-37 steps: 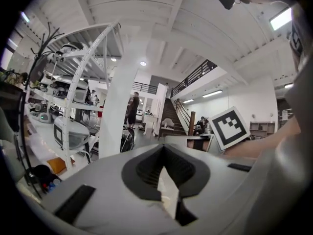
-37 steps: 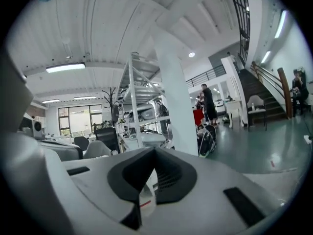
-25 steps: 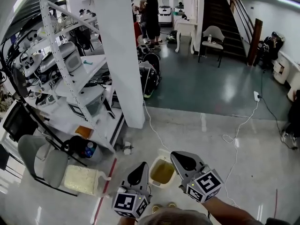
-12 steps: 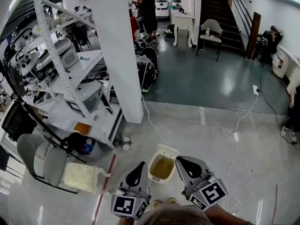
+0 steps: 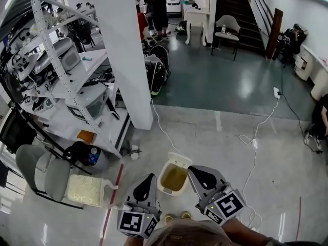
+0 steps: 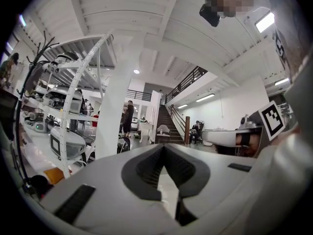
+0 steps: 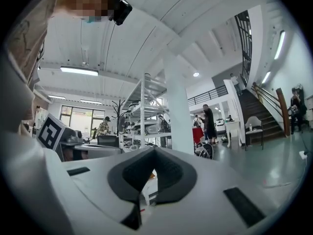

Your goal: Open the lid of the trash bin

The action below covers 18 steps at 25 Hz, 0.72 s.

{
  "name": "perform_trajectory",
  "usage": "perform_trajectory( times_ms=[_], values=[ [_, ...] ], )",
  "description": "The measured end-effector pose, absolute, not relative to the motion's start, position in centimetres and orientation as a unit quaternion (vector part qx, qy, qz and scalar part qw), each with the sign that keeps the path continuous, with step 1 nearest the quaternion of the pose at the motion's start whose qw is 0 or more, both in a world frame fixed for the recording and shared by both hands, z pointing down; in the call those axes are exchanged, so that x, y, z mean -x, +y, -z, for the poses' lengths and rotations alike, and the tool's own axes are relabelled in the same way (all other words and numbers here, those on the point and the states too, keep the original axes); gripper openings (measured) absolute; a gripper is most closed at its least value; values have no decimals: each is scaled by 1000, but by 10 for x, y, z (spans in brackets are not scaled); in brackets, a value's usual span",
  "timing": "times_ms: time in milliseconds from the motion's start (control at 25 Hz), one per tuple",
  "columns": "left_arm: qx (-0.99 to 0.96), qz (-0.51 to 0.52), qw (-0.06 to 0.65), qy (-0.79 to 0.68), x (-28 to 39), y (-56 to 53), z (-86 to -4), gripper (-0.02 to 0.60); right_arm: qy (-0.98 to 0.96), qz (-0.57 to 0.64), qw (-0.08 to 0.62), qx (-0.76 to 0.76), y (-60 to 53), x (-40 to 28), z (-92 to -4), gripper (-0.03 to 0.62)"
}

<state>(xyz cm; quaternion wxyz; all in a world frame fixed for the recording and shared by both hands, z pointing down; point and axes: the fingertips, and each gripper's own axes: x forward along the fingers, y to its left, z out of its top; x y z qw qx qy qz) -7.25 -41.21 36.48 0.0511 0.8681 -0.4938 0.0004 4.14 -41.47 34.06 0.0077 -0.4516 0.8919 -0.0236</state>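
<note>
In the head view a small white trash bin (image 5: 174, 177) stands on the pale floor just ahead of me. Its lid (image 5: 180, 159) is tipped back on the far side and a yellowish liner shows inside. My left gripper (image 5: 148, 180) hovers at the bin's near left and my right gripper (image 5: 197, 172) at its near right, both above it and touching nothing. Both gripper views look level across the room and miss the bin. The left gripper (image 6: 164, 152) and the right gripper (image 7: 152, 156) have their dark pads pressed together with nothing between.
A white pillar (image 5: 120, 50) rises ahead to the left, beside a shelving rack (image 5: 61, 70) full of equipment. A grey chair (image 5: 43, 173), a yellowish pad (image 5: 87, 189) and a red floor line (image 5: 115, 188) lie left. White cables (image 5: 253, 147) trail right. People stand far back (image 5: 156, 6).
The head view has shifted slightly, so the bin sits a bit higher and to the left in the picture. Both grippers keep their places beside it and the lid stays tipped back.
</note>
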Motion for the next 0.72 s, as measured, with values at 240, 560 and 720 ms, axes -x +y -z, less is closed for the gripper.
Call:
perform_trajectory(
  times_ms=[240, 560, 720],
  values=[
    [-867, -4, 55, -495, 73, -413, -367, -9, 895, 33, 6, 445, -417, -39, -347, 29],
    [-866, -9, 55, -498, 77, -416, -375, -9, 899, 34, 8, 436, -423, -30, -352, 29],
    [-864, -13, 55, -499, 78, -421, -376, -9, 901, 31, 5, 432, -427, -26, -352, 29]
  ],
)
